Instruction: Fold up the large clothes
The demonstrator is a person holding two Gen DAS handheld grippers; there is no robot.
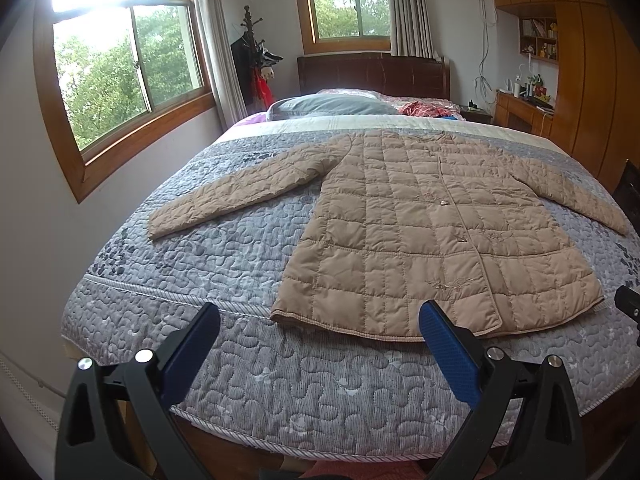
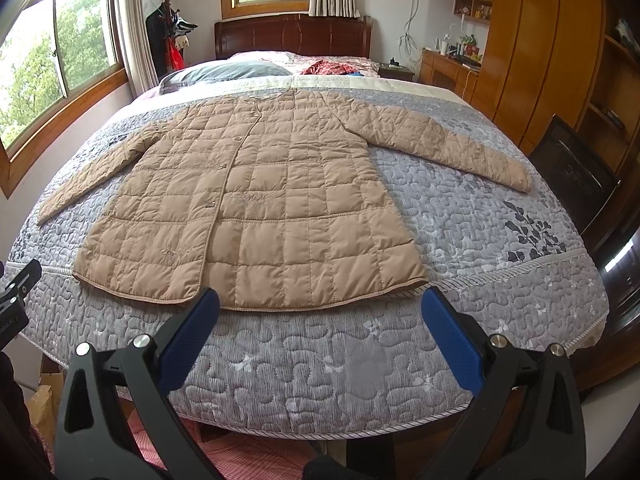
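Soft daylight came through the wood-framed side window (image 1: 120, 76), its top pane blown out with glare; fisheye bending curved every edge, corners vignetted dark.

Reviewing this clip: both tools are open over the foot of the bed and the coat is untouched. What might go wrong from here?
1. The beige quilted coat looks puffy, so a fold may spring back.
2. Its hem lies near the bed's foot edge; pulling toward the person may drag it off.
3. The sleeves are spread wide; the left hand-held gripper and right hand-held gripper may have to stretch far.
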